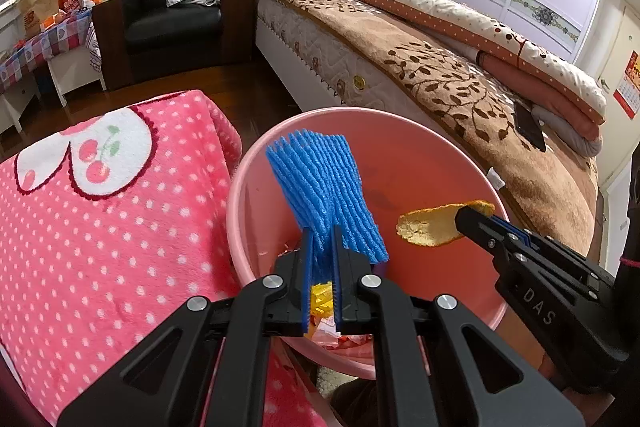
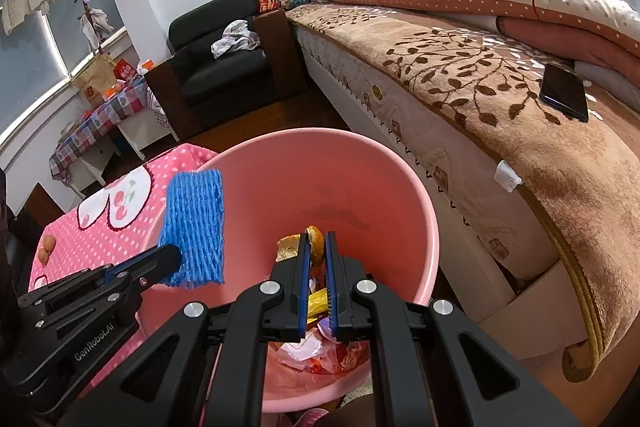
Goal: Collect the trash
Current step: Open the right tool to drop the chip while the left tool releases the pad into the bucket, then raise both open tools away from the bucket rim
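A pink bin stands between the pink table and the bed, with wrappers at its bottom. My left gripper is shut on a blue foam fruit net and holds it over the bin's left rim. My right gripper is shut on an orange peel and holds it over the bin's opening.
A pink dotted cloth covers the table at left; small brownish bits lie on it. The bed with a phone is at right. A black armchair stands at the back.
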Available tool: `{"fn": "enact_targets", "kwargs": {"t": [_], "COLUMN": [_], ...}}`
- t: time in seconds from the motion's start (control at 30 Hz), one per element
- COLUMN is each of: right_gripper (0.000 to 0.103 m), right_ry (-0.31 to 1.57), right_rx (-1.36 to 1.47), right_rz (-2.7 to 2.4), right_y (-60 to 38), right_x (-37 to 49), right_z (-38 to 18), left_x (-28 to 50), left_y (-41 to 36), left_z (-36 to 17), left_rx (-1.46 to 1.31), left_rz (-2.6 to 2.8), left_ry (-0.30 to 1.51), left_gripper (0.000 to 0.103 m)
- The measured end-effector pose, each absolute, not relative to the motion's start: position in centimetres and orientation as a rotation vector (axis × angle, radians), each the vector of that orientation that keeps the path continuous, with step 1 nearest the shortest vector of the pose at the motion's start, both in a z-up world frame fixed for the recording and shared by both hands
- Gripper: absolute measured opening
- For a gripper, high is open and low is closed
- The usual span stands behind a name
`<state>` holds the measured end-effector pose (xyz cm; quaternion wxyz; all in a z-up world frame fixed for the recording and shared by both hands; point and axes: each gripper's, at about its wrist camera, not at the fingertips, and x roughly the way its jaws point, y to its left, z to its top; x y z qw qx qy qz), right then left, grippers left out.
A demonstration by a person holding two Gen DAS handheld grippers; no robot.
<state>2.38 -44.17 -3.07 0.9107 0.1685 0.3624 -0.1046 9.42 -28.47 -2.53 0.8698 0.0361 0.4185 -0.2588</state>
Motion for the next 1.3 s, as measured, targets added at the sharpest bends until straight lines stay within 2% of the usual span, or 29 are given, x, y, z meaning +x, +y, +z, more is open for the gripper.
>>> {"fn": "enact_targets", "kwargs": {"t": [0.13, 0.2, 0.3, 0.33, 0.43, 0.53, 0.6, 0.7, 1.3], "right_gripper": [0.007, 0.007, 0.007, 0.008, 0.02, 0.025, 0.033, 0.037, 0.046], "right_ry": [0.747, 0.747, 0.747, 0.747, 0.742, 0.737, 0.733, 0.726, 0.679], "right_rx": [0.347, 0.348, 0.347, 0.347, 0.349, 0.348, 0.347, 0.347, 0.319], "right_rz": [-0.215, -0.215, -0.216, -0.216, -0.219, -0.218, -0.218, -0.215, -0.182], "right_y": [-44.2, -44.2, -44.0, -44.0, -44.0, -44.0, -44.0, -43.9, -42.1], "right_x": [2.4, 2.4, 2.4, 2.5, 2.7, 2.9, 2.9, 2.7, 0.7], "right_z": [-3.1, -3.1, -3.0, -3.0, -3.0, -2.9, -2.9, -2.7, -0.7], "left_x": [9.5, 9.5, 9.5, 9.5, 9.5, 9.5, 9.5, 9.4, 7.7], "left_y": [-28.7, -28.7, -28.5, -28.5, -28.3, -28.1, -28.0, -27.8, -26.0], "left_z": [-2.7, -2.7, -2.7, -2.6, -2.6, -2.5, -2.4, -2.2, 0.2], "left_rx": [0.077, 0.075, 0.068, 0.066, 0.06, 0.057, 0.053, 0.051, 0.055], "left_rz": [-0.542, -0.546, -0.548, -0.549, -0.548, -0.546, -0.544, -0.543, -0.524], "left_ry": [0.884, 0.888, 0.886, 0.886, 0.886, 0.886, 0.886, 0.883, 0.794], "left_gripper": [0.011, 0.021, 0.027, 0.027, 0.028, 0.028, 0.028, 0.028, 0.028]}}
